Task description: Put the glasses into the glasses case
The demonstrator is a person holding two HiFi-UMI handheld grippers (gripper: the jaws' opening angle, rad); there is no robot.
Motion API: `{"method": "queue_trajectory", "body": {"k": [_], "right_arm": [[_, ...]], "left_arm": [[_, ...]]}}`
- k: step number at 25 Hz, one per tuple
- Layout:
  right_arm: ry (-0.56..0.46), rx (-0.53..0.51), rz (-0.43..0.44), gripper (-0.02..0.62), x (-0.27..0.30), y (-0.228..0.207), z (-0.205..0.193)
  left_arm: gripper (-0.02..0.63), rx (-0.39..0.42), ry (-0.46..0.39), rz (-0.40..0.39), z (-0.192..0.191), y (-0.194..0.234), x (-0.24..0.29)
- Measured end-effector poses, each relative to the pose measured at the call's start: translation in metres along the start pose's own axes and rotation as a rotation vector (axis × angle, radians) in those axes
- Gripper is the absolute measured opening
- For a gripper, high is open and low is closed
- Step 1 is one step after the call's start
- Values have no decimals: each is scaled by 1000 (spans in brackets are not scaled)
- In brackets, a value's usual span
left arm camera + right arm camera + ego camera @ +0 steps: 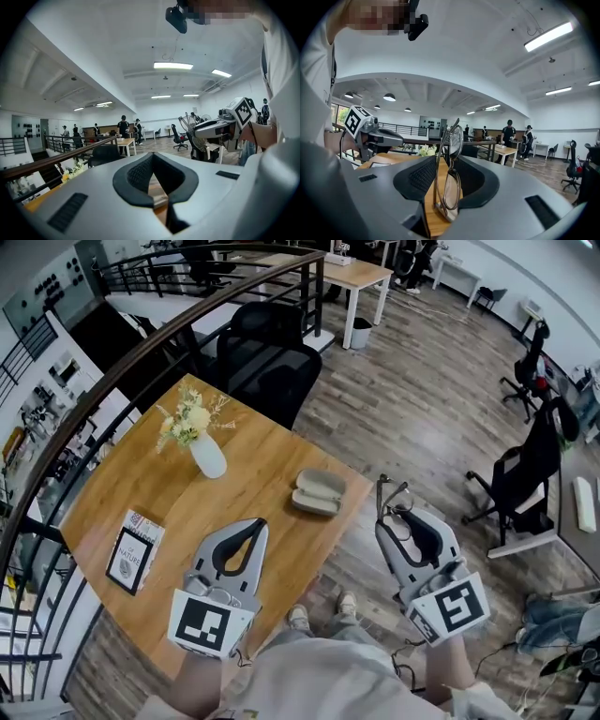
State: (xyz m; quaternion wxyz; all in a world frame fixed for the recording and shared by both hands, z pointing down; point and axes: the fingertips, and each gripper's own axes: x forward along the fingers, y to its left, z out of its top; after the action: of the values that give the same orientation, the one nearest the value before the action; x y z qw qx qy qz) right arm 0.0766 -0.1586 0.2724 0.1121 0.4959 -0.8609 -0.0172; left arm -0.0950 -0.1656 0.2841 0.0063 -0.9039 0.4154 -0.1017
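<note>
wooden table (253, 479) ahead: right fingers (417, 178) clamp glasses (452, 176); left fingers (136, 176) closed, empty.

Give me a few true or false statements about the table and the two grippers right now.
1. The right gripper holds the glasses. True.
2. The case is closed. False: it lies open.
3. The left gripper holds the book. False: it holds nothing; the book lies on the table.
4. The vase stands upright with flowers in it. True.
</note>
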Motion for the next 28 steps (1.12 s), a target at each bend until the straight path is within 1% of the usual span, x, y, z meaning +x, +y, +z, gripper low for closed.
{"method": "queue_trajectory", "body": {"k": [4, 6, 10, 12, 16, 20, 25, 28], "right_arm": [[2, -7, 33, 164, 13, -21, -5], [7, -9, 48, 164, 23, -31, -11], [33, -17, 83, 164, 47, -46, -29], [51, -20, 99, 164, 63, -51, -41], [104, -25, 120, 164, 98, -66, -70], [160, 47, 170, 163, 136, -77, -102], [251, -1, 228, 163, 176, -72, -147], [307, -17, 240, 163, 192, -68, -179]], "left_arm": [[15, 13, 3, 15, 1, -1, 23], [15, 38, -2, 28, -2, 4, 33], [15, -1, 42, 45, -10, 7, 57], [15, 7, 48, 50, -23, 13, 70], [15, -13, 99, 77, -48, 25, 93], [15, -26, 150, 98, -71, 37, 115], [15, -62, 210, 112, -111, 53, 140], [15, -97, 257, 123, -139, 60, 147]]}}
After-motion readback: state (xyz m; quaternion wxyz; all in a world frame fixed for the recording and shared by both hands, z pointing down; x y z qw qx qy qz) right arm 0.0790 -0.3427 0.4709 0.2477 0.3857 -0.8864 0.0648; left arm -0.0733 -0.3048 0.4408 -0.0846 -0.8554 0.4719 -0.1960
